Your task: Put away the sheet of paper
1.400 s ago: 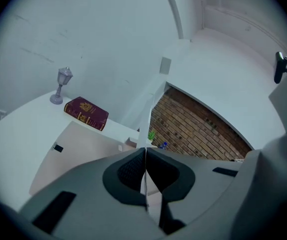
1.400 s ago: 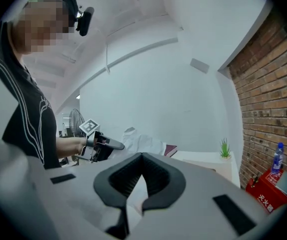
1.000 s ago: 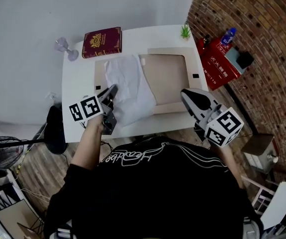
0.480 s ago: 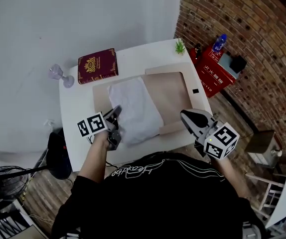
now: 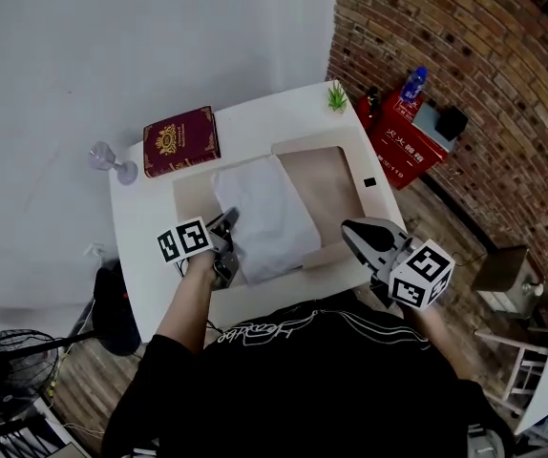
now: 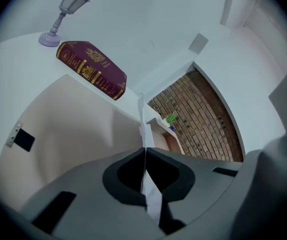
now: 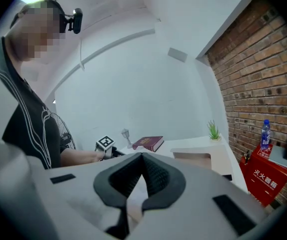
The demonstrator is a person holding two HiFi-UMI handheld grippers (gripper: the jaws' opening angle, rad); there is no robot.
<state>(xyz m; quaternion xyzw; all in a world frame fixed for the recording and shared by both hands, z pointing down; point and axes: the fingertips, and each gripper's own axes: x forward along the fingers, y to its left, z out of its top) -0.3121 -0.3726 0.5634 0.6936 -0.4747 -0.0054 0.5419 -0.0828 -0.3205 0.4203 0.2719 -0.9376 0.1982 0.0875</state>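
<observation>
Your left gripper (image 5: 226, 223) is clamped on the near left corner of the sheet of paper (image 5: 266, 213); in the left gripper view the jaws (image 6: 144, 153) are together, with the thin white edge running up from between them. Your right gripper (image 5: 352, 231) has its jaws closed on nothing and hangs just off the table's front right edge, apart from the sheet. The paper lies across the beige mat (image 5: 329, 181) on the white table (image 5: 145, 208). Behind the mat sits a dark red book (image 5: 180, 141), with a small lamp figure (image 5: 112, 160) at the table's far left corner and a little green plant (image 5: 337, 95) at the far right corner.
</observation>
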